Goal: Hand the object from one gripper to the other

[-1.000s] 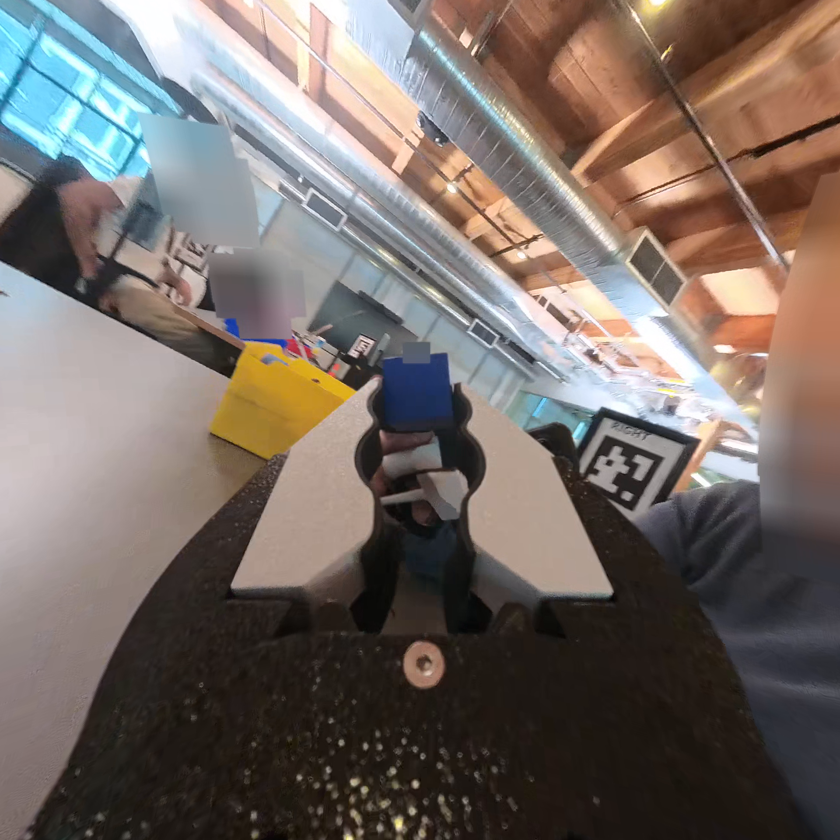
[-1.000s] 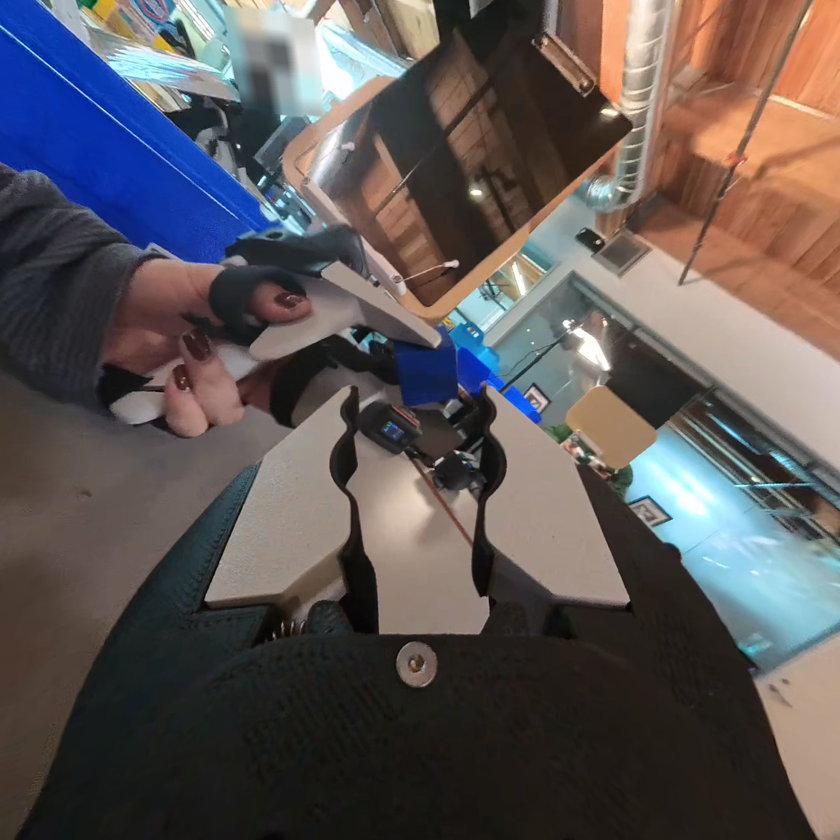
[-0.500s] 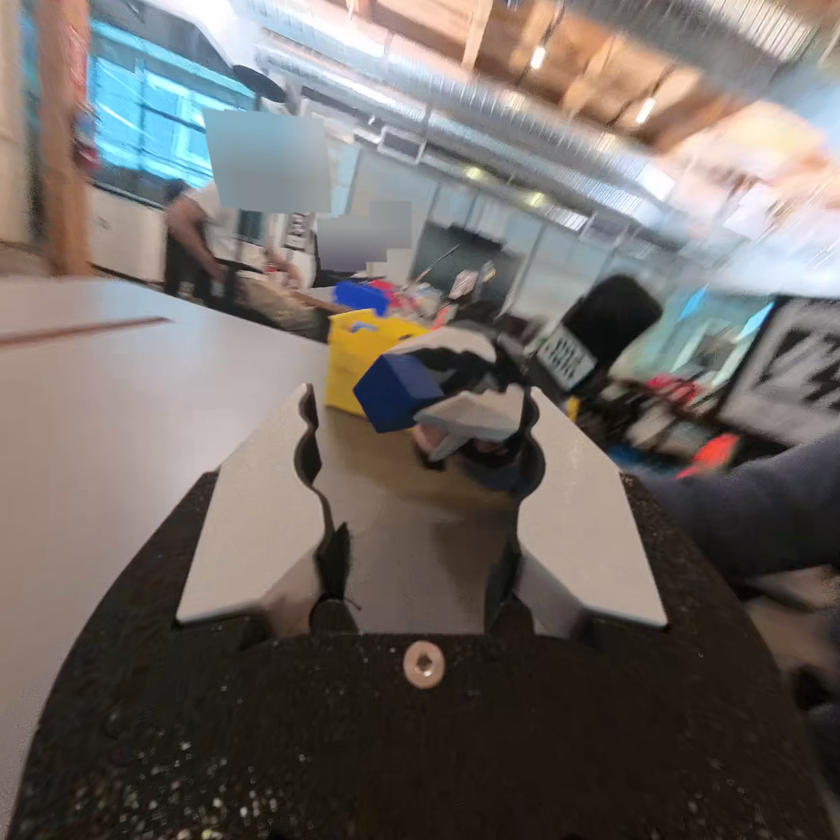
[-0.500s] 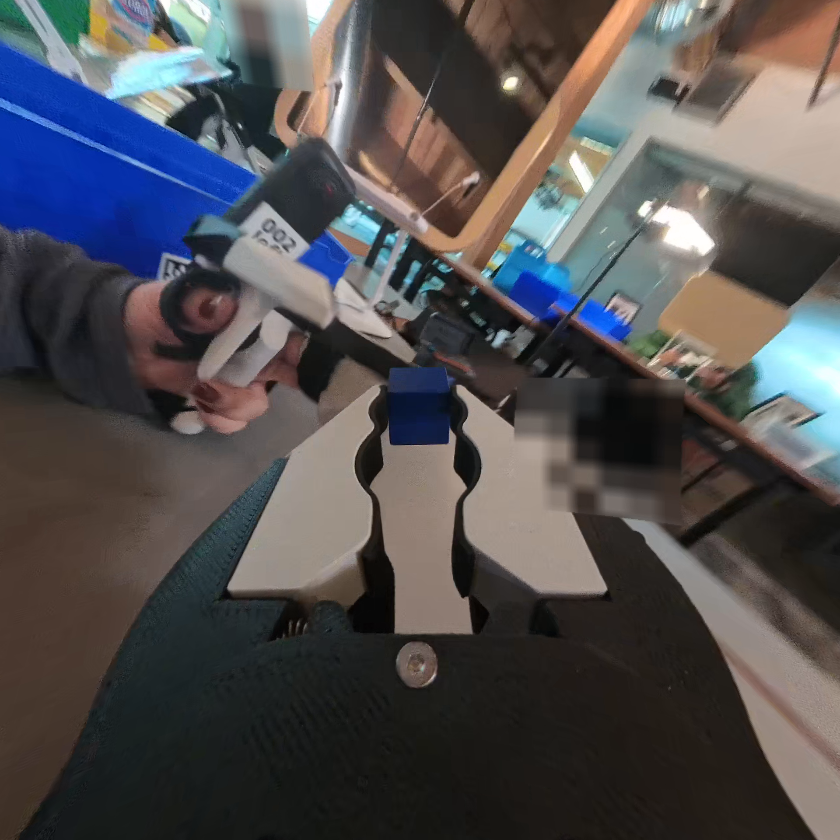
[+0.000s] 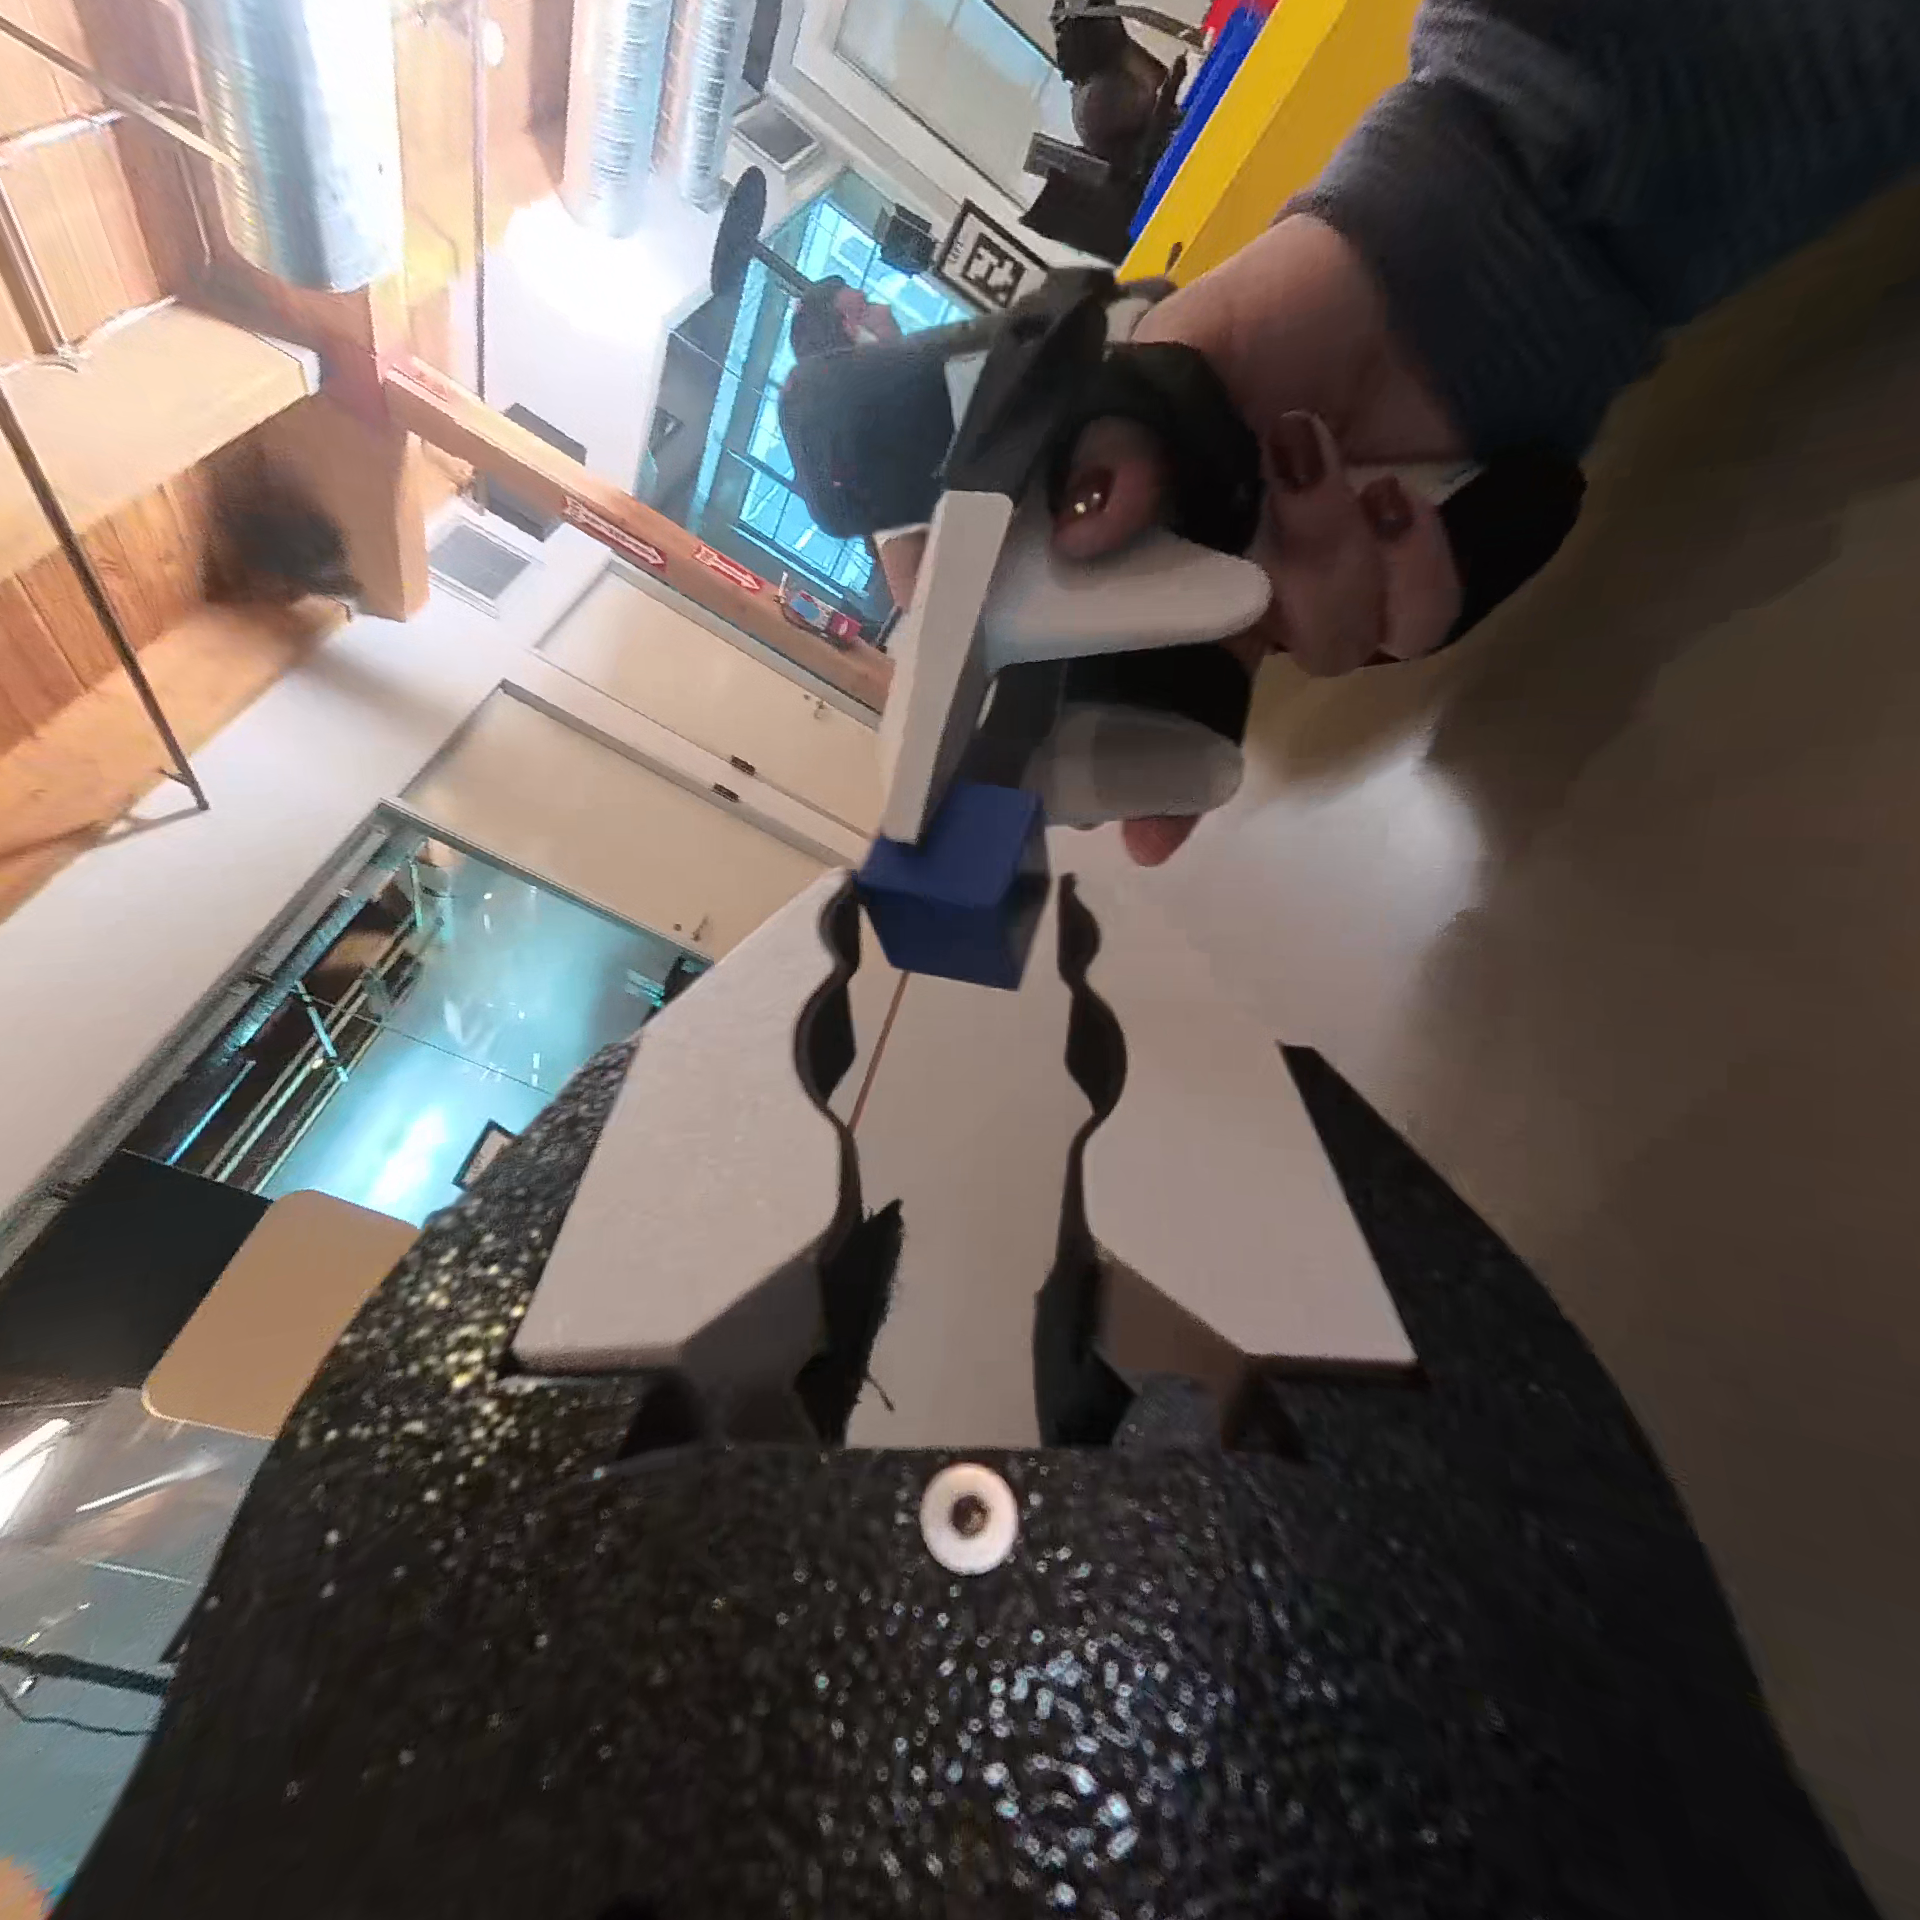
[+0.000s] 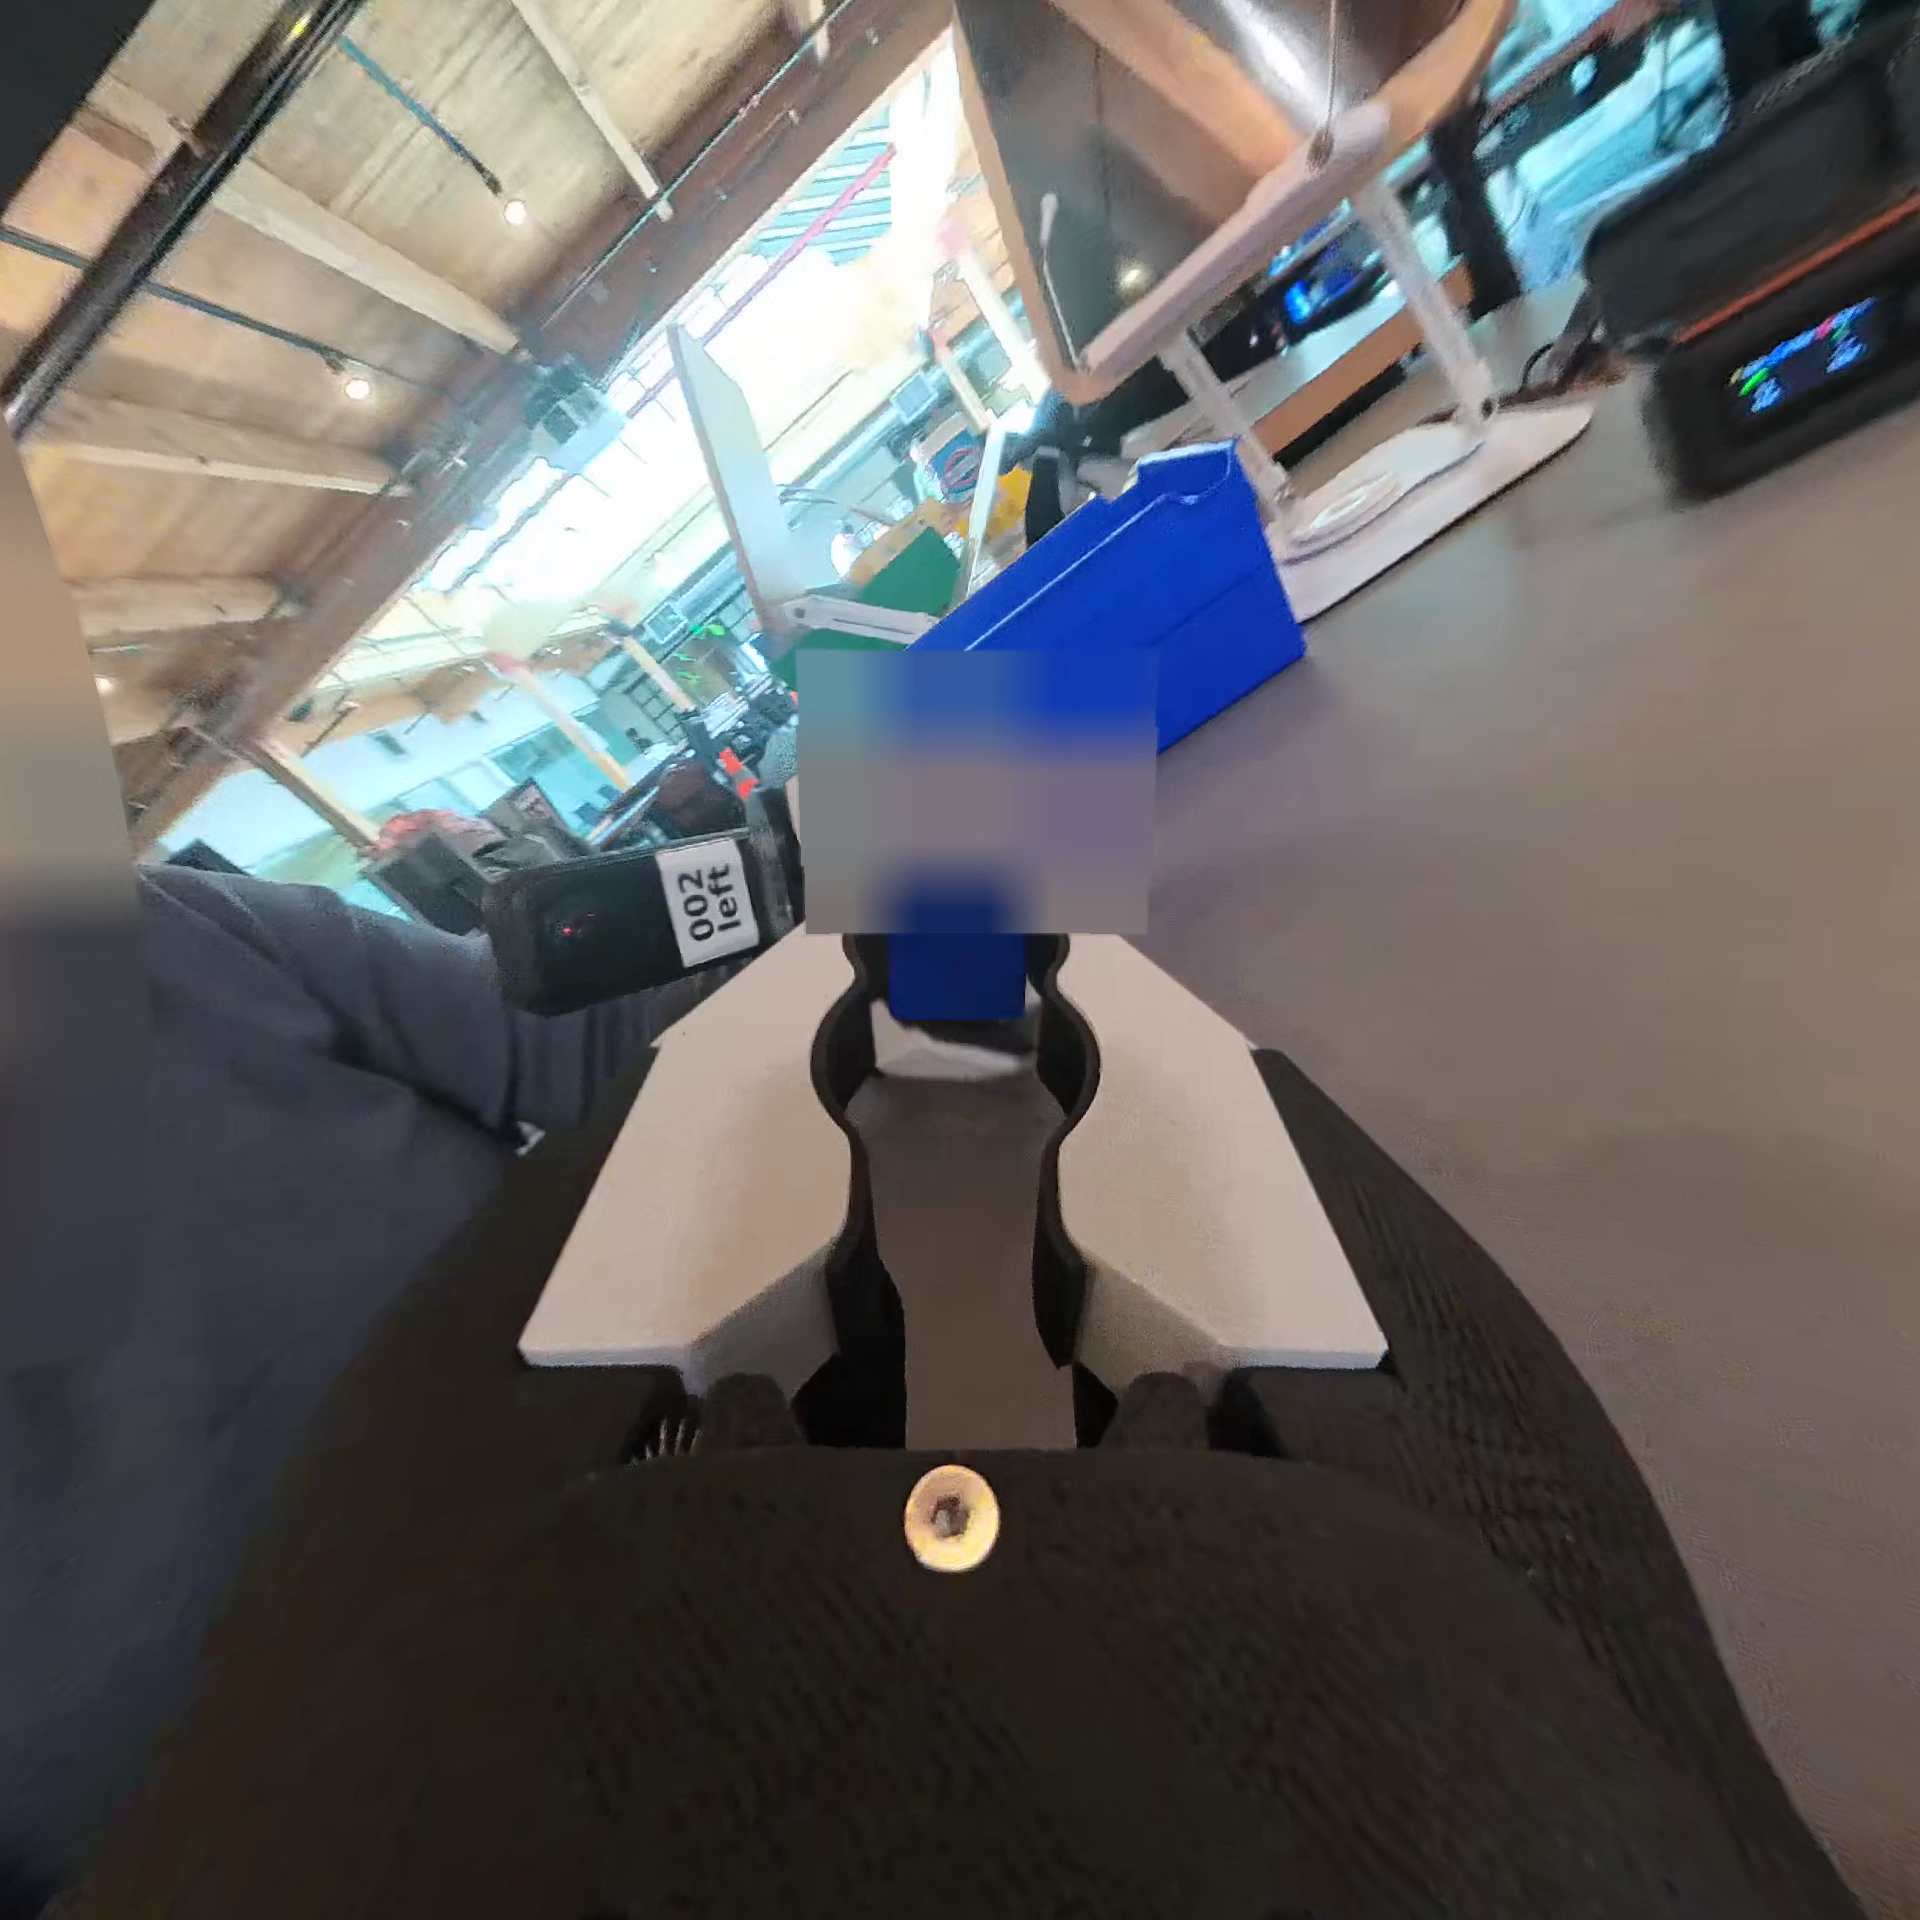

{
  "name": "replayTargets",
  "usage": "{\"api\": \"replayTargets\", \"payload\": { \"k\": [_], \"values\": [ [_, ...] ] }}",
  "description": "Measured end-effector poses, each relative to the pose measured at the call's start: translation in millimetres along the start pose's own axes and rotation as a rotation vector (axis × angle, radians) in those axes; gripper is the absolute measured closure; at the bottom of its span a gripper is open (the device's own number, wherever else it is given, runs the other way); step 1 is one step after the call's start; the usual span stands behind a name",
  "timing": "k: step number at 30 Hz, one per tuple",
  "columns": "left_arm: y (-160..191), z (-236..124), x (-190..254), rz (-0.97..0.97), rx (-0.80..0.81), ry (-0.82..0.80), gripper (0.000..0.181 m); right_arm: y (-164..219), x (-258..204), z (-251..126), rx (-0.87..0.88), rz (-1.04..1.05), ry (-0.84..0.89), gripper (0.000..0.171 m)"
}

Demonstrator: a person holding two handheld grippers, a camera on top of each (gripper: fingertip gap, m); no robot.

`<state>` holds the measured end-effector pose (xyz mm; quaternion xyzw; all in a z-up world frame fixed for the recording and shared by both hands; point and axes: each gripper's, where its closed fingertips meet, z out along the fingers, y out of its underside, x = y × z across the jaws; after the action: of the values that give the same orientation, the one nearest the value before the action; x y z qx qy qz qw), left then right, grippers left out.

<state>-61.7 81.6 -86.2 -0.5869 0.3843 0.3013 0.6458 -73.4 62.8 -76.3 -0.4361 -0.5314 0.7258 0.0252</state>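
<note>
A small blue cube [image 5: 951,914] is held in the air over the grey table [image 5: 1558,1039]. In the right wrist view my right gripper [image 6: 951,956] is shut on the cube [image 6: 951,982]; a blur patch hides its tips. In the left wrist view the right gripper [image 5: 977,831] comes down from above with a hand [image 5: 1320,416] behind it. My left gripper [image 5: 951,899] has its jaws narrowed around the cube. Its left tip is at the cube's corner and a thin gap shows on the right. The left gripper's camera body [image 6: 623,935] shows at the left of the right wrist view.
A blue bin [image 6: 1122,623] stands on the table ahead of the right gripper. A white stand base [image 6: 1403,478] and a black device with a screen [image 6: 1787,384] are behind it. A yellow bin [image 5: 1247,135] is at the top right. A grey sleeve [image 6: 312,1091] fills the left.
The cube went from my left gripper to my right one a second ago. Since half a second ago the left jaws have narrowed and come up around the cube in the right gripper.
</note>
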Motion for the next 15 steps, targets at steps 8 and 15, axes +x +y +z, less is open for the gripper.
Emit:
{"api": "replayTargets", "payload": {
  "k": [8,15],
  "values": [
    [18.9,3.8,-13.6,-0.490,-0.037,0.089,0.157,-32.1,15.5,-10.8,0.183,-0.192,0.186,0.106],
    [11.2,-8.7,-31.1,-1.393,0.233,0.423,0.156,-42.7,1.0,-9.9,0.184,-0.877,0.434,0.103]
  ]
}}
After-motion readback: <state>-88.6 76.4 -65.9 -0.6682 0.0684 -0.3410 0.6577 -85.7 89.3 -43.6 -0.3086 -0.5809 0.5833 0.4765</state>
